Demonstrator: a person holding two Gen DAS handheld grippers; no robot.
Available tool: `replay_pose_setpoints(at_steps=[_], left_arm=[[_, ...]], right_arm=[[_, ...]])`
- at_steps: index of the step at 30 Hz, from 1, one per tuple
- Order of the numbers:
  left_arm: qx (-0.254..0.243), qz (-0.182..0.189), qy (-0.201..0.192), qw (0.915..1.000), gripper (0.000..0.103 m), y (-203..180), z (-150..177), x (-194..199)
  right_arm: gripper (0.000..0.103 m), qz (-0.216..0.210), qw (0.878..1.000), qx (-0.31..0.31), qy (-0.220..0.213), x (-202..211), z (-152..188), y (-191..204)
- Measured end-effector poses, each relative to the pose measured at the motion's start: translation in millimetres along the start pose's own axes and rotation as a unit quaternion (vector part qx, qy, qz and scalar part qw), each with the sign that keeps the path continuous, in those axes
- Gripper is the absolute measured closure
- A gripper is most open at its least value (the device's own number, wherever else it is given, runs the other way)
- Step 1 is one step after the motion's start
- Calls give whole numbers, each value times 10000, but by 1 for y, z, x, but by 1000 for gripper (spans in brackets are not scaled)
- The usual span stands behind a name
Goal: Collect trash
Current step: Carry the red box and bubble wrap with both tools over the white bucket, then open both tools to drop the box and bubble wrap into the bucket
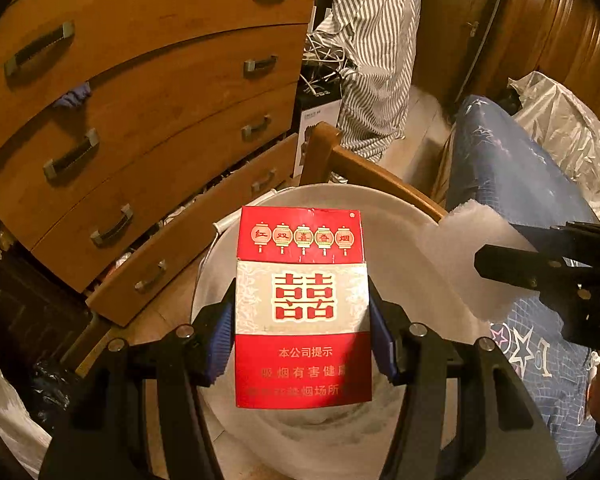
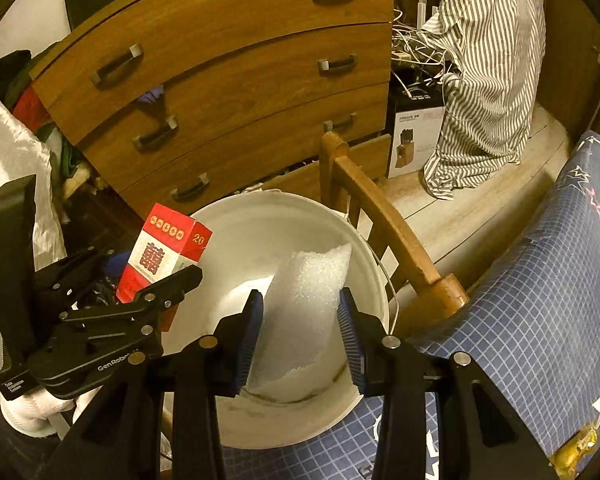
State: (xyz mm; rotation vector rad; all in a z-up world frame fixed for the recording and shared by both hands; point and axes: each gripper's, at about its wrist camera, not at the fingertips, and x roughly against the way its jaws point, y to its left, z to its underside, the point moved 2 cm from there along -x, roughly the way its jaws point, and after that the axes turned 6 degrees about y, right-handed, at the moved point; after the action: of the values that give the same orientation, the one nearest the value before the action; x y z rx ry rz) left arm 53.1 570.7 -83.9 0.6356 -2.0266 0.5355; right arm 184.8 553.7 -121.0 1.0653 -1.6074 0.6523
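**Both pieces of trash poised over the white bucket**

The left hand-held gripper (image 1: 302, 344) is clamped on the sides of a red-and-silver cardboard cigarette pack (image 1: 303, 308), held upright above the round white plastic bucket (image 1: 396, 216). The right hand-held gripper (image 2: 300, 336) pinches a crumpled sheet of white foam packing (image 2: 304, 304), its jaws nearly closed on the thin material, also over the bucket's mouth.

From the right wrist view the pack sits near the bucket's left rim rather than over the middle, so letting go there could tip it onto the floor beside the wooden chest of drawers (image 2: 236, 72). The light foam may cling to a pad or drift onto the blue star-patterned bedcover (image 2: 540, 300) or the wooden bed rail (image 2: 384, 216).
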Motion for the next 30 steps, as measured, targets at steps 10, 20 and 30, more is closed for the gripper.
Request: replay_pose_setpoints(at_steps=[10, 20, 30], left_arm=[[68, -139, -14, 9999, 28, 9, 1, -4], [-69, -164, -130, 9998, 28, -2, 7, 5], [-1377, 941, -140, 9859, 28, -138, 67, 21]], right_arm=[[41, -123, 9998, -126, -110, 4, 7, -11], [41, -230, 9980, -364, -469, 32, 33, -32], [36, 292, 9774, -1124, -1768, 134, 222, -105]])
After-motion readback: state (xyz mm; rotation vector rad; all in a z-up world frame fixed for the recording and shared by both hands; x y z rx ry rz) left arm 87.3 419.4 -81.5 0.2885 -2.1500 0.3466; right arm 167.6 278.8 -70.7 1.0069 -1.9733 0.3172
